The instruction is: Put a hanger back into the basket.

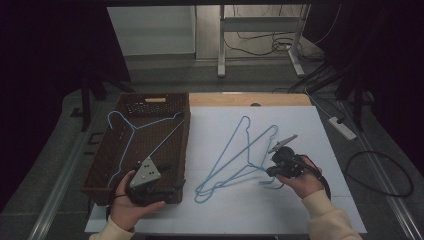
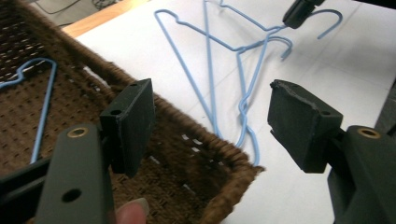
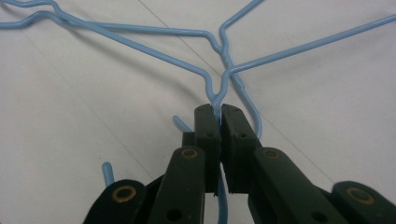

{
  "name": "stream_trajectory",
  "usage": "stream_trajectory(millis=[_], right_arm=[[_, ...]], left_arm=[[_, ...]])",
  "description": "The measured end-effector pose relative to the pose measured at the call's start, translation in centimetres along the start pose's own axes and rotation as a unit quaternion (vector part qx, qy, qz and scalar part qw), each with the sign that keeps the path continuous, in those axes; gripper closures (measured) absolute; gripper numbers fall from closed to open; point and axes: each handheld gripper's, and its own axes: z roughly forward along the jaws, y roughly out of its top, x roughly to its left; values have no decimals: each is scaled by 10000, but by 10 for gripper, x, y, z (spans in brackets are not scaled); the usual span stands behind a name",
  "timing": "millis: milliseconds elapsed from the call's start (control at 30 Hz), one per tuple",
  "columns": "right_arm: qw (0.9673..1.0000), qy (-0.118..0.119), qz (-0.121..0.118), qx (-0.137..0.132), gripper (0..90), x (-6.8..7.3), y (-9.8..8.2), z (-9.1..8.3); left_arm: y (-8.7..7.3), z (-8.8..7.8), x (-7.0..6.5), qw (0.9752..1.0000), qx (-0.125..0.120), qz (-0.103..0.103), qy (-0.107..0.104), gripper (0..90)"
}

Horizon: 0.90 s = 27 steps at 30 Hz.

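Left gripper sits at the near edge over the basket's near right corner, jaws spread wide with nothing between them; in the left gripper view its pads frame the woven brown rim. Right gripper, at four o'clock of the sheet, is clenched on the neck of a blue wire hanger; the right gripper view shows the wire pinched between the closed pads just below the twist. The held hanger is thin, light blue, coated wire; it crosses a second hanger of the same make, the pair lying tangled at the sheet's centre, shoulders pointing to twelve and seven o'clock. A third blue hanger lies inside the basket at nine o'clock. Open white surface remains at one to three o'clock and along the near edge. The basket's right wall stands just beside the tangle's lower ends.
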Motion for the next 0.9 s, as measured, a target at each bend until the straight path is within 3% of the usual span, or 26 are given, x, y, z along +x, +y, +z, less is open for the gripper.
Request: stream_trajectory(millis=[267,633,900], right_arm=[[9999,71,-141,7,860,6,1,-1],[9996,169,-231,45,860,11,2,-2],[9994,204,-285,72,860,13,3,-1]], left_arm=[[9,17,-11,9997,182,45,-176,318],[25,45,-32,9979,366,264,-469,310],[29,62,-36,9962,527,278,-631,304]])
